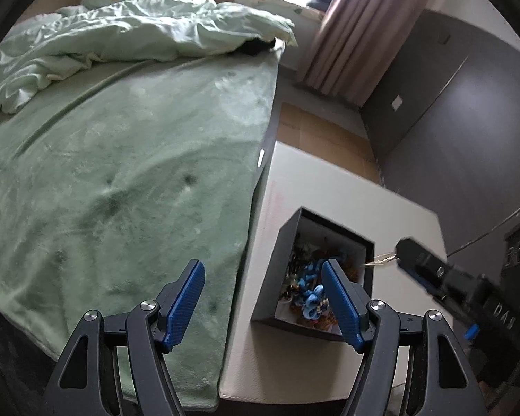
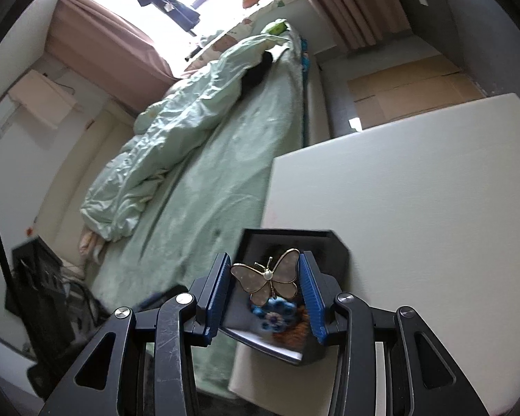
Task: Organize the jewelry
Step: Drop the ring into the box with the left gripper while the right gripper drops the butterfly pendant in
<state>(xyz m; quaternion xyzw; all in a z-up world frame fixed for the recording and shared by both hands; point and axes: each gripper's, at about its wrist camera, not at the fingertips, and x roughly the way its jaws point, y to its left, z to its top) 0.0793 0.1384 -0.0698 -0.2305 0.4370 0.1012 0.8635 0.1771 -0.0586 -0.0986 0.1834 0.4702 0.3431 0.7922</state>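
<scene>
The right hand-held gripper [image 2: 266, 289] clamps a butterfly brooch [image 2: 267, 280] above the black jewelry box [image 1: 284, 239] on the white bench [image 2: 416, 190]; the left hand-held gripper [image 1: 263, 300] hangs wide open, empty, just beside the box

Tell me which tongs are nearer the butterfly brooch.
Right. The right tongs hold the butterfly brooch between their pads, above the black box. The left tongs stand open and empty beside that box, apart from the brooch.
</scene>
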